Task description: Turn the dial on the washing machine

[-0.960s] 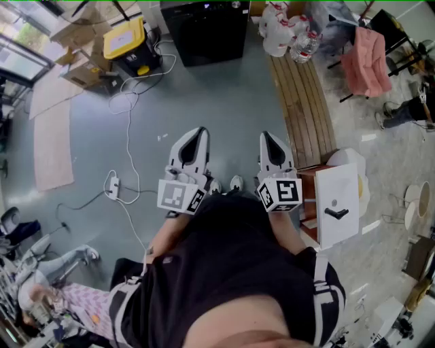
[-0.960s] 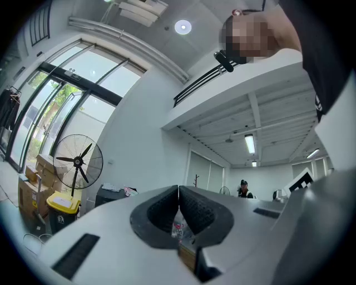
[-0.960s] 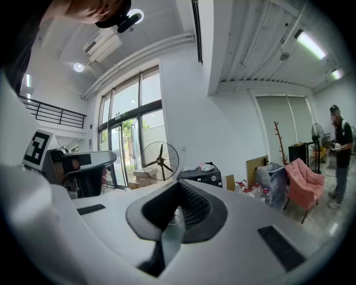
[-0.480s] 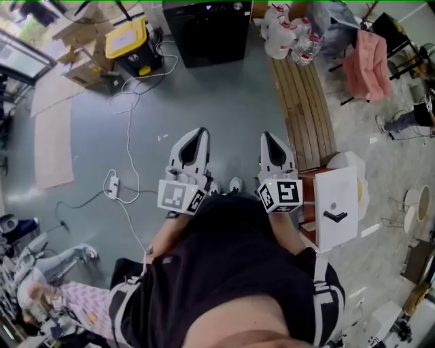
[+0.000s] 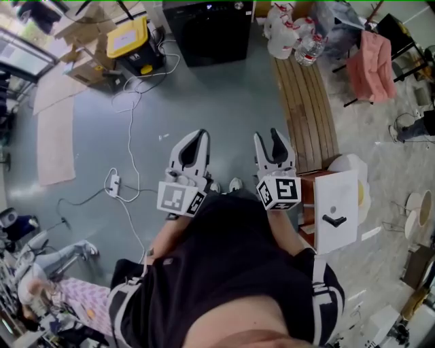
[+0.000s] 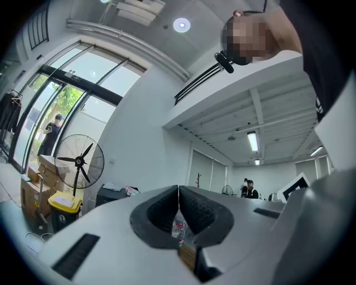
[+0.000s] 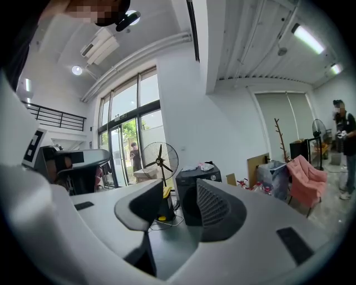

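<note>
The washing machine (image 5: 207,30) is a black box on the floor at the far end of the head view, with a small silver dial (image 5: 236,5) near its top right corner. Both grippers are held close to the person's body, well short of it. My left gripper (image 5: 200,133) is shut with nothing between its jaws; in the left gripper view (image 6: 178,192) the pads meet. My right gripper (image 5: 266,136) has its jaws opening, with nothing between them. The right gripper view (image 7: 181,200) looks through that gap at the dark machine (image 7: 194,172) across the room.
A yellow and black box (image 5: 126,41) and loose cables (image 5: 129,102) lie left of the machine. A wooden bench (image 5: 306,102), water bottles (image 5: 292,30) and a pink chair (image 5: 374,64) stand to the right. A white cabinet (image 5: 336,207) is beside my right gripper. A fan (image 7: 160,158) stands near the machine.
The right gripper's jaws have parted from shut to open. Both grippers stay in about the same place, and the left one has not changed.
</note>
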`<state>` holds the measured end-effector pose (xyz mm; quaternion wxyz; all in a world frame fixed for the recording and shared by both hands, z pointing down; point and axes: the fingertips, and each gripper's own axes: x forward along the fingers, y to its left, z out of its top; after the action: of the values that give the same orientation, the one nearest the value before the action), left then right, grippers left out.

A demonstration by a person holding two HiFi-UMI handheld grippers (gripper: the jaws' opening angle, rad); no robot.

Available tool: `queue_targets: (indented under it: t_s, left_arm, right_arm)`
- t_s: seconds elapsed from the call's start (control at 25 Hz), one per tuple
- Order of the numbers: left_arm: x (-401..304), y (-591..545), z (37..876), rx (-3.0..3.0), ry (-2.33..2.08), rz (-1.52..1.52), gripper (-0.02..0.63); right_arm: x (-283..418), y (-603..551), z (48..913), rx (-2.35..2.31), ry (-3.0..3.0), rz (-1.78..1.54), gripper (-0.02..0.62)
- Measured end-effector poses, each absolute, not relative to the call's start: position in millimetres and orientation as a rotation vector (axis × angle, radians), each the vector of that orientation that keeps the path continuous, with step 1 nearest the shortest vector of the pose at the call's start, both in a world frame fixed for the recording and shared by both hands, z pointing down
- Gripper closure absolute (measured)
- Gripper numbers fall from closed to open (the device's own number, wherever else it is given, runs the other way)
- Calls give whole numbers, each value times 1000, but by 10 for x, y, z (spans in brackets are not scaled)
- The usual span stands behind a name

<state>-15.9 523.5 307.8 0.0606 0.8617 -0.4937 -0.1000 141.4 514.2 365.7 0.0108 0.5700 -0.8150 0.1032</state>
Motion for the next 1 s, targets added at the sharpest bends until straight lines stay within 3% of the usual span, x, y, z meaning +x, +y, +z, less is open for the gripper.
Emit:
queue_targets:
  t_s: [0.44,1.0]
  left_arm:
    - [-7,4367,3256,2576,-1534,-285,583]
    - [-775,840,3238,2607,-1458,-328,583]
  right_arm:
    - [1533,4103,3964,1718,-2593,440,402]
    - [774,439,3969,1746,-2592,431,402]
